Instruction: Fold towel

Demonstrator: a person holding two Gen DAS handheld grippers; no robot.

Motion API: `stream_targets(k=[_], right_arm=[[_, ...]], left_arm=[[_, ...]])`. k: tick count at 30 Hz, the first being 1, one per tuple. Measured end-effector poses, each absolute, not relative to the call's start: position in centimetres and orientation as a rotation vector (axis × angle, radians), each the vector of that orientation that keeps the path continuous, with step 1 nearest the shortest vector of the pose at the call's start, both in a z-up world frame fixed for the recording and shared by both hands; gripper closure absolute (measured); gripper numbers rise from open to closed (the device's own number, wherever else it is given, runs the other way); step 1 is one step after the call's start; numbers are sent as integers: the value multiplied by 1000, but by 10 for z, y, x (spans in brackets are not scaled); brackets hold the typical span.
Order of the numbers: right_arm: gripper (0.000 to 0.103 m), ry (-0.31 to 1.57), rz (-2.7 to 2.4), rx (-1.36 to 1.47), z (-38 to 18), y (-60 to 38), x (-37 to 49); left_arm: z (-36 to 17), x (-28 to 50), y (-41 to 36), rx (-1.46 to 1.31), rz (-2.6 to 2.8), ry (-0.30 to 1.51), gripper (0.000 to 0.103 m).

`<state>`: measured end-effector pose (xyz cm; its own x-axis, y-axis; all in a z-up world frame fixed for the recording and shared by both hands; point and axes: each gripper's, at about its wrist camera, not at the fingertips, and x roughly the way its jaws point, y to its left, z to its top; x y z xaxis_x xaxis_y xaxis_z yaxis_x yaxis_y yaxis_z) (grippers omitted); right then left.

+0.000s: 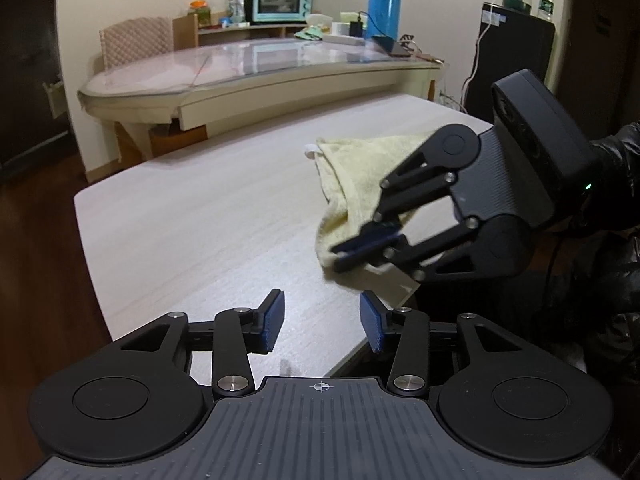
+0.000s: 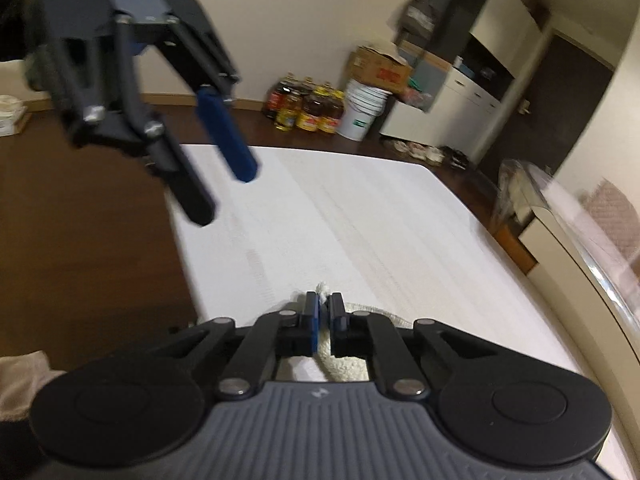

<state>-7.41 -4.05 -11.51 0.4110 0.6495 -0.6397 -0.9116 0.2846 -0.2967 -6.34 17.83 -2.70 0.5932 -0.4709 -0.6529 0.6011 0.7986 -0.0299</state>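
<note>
A pale yellow towel (image 1: 352, 176) lies bunched on the white table (image 1: 208, 216) at its right side. My right gripper (image 1: 360, 246) is shut on the towel's near corner and holds it just above the table. In the right wrist view the towel (image 2: 344, 364) shows between and under the shut right gripper (image 2: 323, 312). My left gripper (image 1: 322, 320) is open and empty, just short of the lifted corner. It also shows in the right wrist view (image 2: 224, 184), upper left, above the table (image 2: 360, 220).
A curved glass-topped table (image 1: 240, 76) stands behind, with a teal oven (image 1: 282, 0) and blue flask (image 1: 384, 0). A black cabinet (image 1: 516, 48) is at the right. Oil bottles (image 2: 308, 108), a white bucket (image 2: 362, 110) and dark wood floor (image 2: 80, 220) lie beyond the table.
</note>
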Motion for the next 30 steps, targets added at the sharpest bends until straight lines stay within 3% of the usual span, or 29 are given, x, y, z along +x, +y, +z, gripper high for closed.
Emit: stream_targets(k=[9,16,22,30], right_arm=[[97,536,1534,-697,-89,-100,-76],[97,477,1576,-828,-98,-113,-95],[97,466,1568,-788,-94,-119,-98],[97,441,1572,-650,-81,-139,-88]], left_arm=[[-28,-43,159,198,-678,692,53],[-32,1,107,159,-782,661,46],[-46,60,44,218,-797,670,46],[-70,88,29,320,-775,727,45]])
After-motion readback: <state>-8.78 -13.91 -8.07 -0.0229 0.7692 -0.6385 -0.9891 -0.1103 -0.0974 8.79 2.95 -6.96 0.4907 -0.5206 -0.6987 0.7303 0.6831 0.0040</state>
